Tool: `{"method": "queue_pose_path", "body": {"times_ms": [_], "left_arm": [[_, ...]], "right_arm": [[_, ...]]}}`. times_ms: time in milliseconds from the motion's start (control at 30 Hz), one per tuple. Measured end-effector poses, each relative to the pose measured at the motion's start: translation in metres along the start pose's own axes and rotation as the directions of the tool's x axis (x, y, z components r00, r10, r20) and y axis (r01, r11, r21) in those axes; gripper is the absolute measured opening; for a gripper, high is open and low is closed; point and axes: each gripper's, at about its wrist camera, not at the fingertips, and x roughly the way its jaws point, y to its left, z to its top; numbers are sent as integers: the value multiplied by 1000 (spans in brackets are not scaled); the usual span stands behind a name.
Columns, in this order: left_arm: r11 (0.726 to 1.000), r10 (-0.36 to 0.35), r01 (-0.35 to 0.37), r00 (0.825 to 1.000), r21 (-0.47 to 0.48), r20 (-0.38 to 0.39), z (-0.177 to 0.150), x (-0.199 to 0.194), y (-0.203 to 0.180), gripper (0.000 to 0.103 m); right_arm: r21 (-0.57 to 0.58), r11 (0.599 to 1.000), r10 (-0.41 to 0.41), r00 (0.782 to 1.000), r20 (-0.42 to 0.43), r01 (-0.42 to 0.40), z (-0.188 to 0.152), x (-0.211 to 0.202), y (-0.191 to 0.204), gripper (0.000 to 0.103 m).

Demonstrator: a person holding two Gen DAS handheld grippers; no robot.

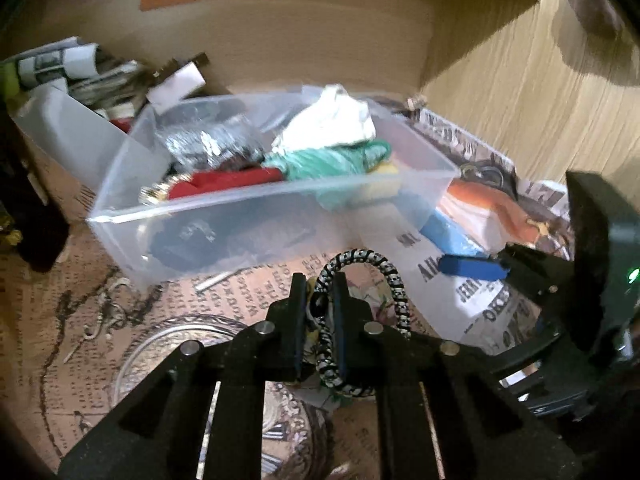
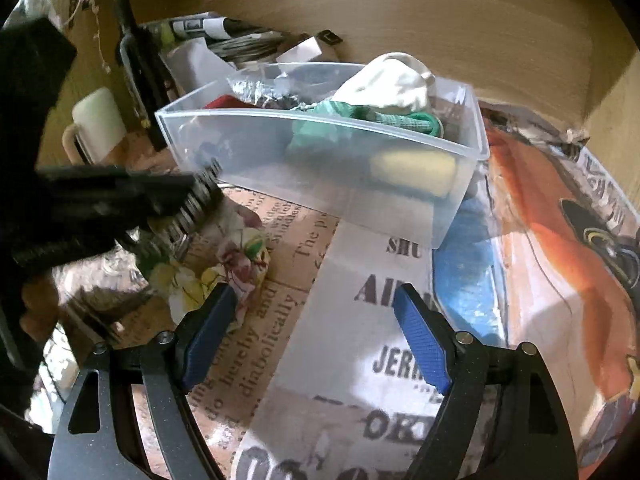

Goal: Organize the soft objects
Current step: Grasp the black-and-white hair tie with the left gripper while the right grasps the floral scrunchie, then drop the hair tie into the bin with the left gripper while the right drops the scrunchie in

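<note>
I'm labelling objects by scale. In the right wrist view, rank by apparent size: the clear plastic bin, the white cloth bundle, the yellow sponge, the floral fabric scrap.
1. Clear plastic bin
2. White cloth bundle
3. Floral fabric scrap and yellow sponge: look alike; the scrap is nearer the camera, so unranked.

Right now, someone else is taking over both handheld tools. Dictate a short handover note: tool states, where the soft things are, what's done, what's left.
Left tool: shut on the black-and-white braided cord loop, just above the newspaper-covered surface.
Right tool: open, empty, hovering over the newsprint.
Clear plastic bin: already holds a white cloth, green knitted fabric, red cloth and a yellow sponge.
Left to do: the cord loop is not yet in the bin; the crumpled floral cloth lies loose in front of the bin.
</note>
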Motion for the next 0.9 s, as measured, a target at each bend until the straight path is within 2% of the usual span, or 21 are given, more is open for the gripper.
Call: {"method": "queue_pose_path", "body": {"times_ms": [100,233,367,533,667,733,767,833,900], "left_arm": [[1000,15,-15,999,-16,32,1,-14,7,12],[999,20,-17,998,-49,61,0,-29,19,12],[997,6,-1,997,-77,71,-1,-33,25,12],[996,-8,15,997,-91,79,-4,-35,25,12],[993,-22,33,995,-113,98,-6,-40,30,12],[992,-26,39,994,-120,106,-6,-42,32,12],[992,-25,38,994,-121,108,-7,-43,33,12],[991,-22,36,994,-126,110,-8,-44,35,12],[991,-16,31,994,-132,112,-9,-44,39,11]], "right_arm": [[2,1000,-5,1000,-4,5,1,0,-1,79],[30,998,49,998,37,-50,8,-11,-1,79],[-19,997,78,996,54,-77,24,-8,16,80],[-118,988,105,994,20,-102,37,8,44,80],[-169,980,95,994,-53,-103,43,35,54,79],[-181,978,91,993,-82,-104,43,46,56,70],[-189,975,97,990,-98,-115,43,51,56,59],[-207,970,109,990,-94,-127,44,54,59,53],[-218,965,128,987,-93,-145,44,54,62,32]]}}
